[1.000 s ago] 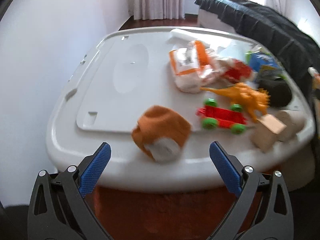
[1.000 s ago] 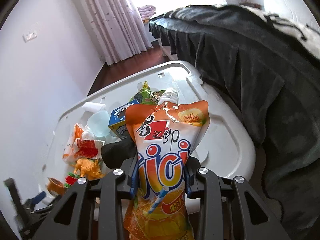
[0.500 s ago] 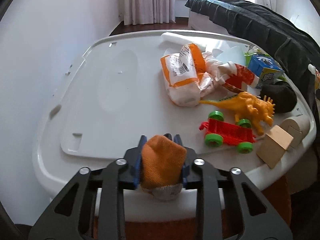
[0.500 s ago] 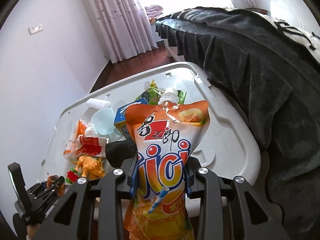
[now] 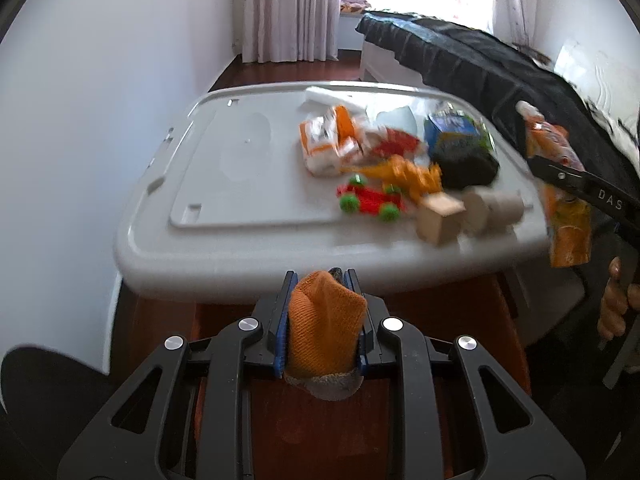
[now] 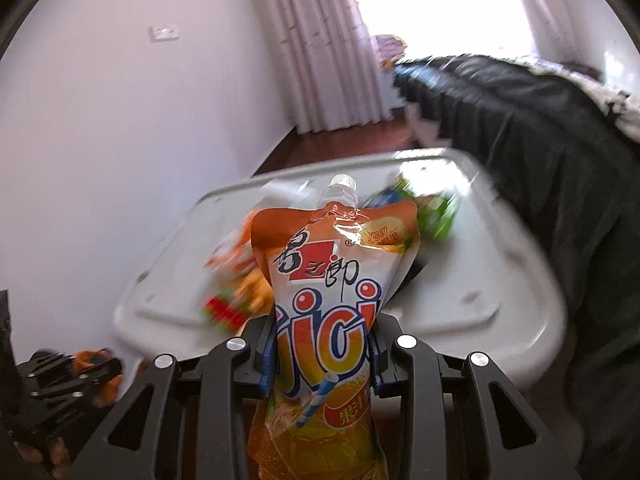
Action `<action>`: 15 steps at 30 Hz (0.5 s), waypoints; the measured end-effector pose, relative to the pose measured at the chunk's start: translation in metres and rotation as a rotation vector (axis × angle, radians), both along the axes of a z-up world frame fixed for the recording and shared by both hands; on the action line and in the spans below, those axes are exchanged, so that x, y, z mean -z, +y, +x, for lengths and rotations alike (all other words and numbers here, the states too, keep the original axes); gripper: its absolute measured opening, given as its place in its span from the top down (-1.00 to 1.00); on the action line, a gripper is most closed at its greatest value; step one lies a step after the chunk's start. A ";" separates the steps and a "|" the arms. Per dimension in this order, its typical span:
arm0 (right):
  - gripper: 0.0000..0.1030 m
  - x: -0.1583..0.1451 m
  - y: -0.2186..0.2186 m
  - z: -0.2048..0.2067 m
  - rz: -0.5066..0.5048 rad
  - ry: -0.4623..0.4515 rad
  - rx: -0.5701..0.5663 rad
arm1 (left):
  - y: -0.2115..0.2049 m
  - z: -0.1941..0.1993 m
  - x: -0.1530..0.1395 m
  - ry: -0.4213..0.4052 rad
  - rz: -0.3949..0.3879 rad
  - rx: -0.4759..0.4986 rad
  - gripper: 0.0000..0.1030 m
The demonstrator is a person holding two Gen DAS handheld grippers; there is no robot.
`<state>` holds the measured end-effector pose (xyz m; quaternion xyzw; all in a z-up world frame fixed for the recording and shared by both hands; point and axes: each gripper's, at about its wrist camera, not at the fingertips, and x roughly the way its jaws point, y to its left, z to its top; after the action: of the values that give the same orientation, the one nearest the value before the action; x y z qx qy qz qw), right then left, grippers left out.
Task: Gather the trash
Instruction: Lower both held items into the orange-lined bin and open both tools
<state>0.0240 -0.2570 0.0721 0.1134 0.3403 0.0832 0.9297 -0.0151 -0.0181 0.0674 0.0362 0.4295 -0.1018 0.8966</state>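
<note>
My left gripper [image 5: 322, 322] is shut on an orange cloth-like bundle with a grey underside [image 5: 325, 326], held off the near edge of the white lid [image 5: 224, 184], above the floor. My right gripper [image 6: 322, 354] is shut on an orange juice pouch [image 6: 332, 280] with a white cap, held upright in front of the lid [image 6: 472, 280]. The pouch also shows at the right edge of the left wrist view [image 5: 560, 184]. On the lid lie an orange-white wrapper [image 5: 328, 144], a red wrapper [image 5: 396, 144] and a blue box [image 5: 452, 132].
Toys sit on the lid: a yellow dinosaur [image 5: 408, 174], a red cart with green wheels [image 5: 370, 202], wooden blocks [image 5: 440, 220] and a black lump [image 5: 464, 164]. A bed with a dark cover [image 5: 500, 68] runs along the right. A white wall stands on the left.
My left gripper closed on the orange bundle and pulled it back off the lid. My right gripper, still holding the pouch, drew back and swung left.
</note>
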 end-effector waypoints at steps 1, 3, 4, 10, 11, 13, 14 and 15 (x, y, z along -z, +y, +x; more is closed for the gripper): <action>0.34 0.004 0.007 -0.007 0.001 0.012 -0.017 | 0.001 -0.007 0.004 0.006 0.008 0.010 0.54; 0.34 0.013 0.023 -0.024 -0.004 0.033 -0.048 | 0.001 -0.019 0.011 0.023 0.014 0.026 0.55; 0.34 0.015 0.029 -0.031 -0.001 0.040 -0.062 | 0.001 -0.025 0.017 0.039 0.014 0.039 0.55; 0.34 0.048 0.070 -0.069 0.011 0.143 -0.086 | 0.011 -0.029 0.059 0.151 0.024 0.012 0.54; 0.34 0.056 0.078 -0.074 -0.001 0.179 -0.083 | 0.014 -0.026 0.069 0.184 0.028 -0.003 0.55; 0.34 0.071 0.089 -0.077 -0.014 0.247 -0.094 | 0.019 -0.022 0.082 0.239 0.024 -0.019 0.55; 0.34 0.080 0.097 -0.077 -0.037 0.292 -0.104 | 0.020 -0.020 0.090 0.266 0.025 -0.024 0.54; 0.34 0.085 0.101 -0.077 -0.055 0.312 -0.110 | 0.020 -0.018 0.100 0.298 0.037 -0.030 0.54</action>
<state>-0.0526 -0.1562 -0.0124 0.0807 0.4882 0.1060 0.8625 -0.0326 0.0020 -0.0324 0.0308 0.5602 -0.0845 0.8235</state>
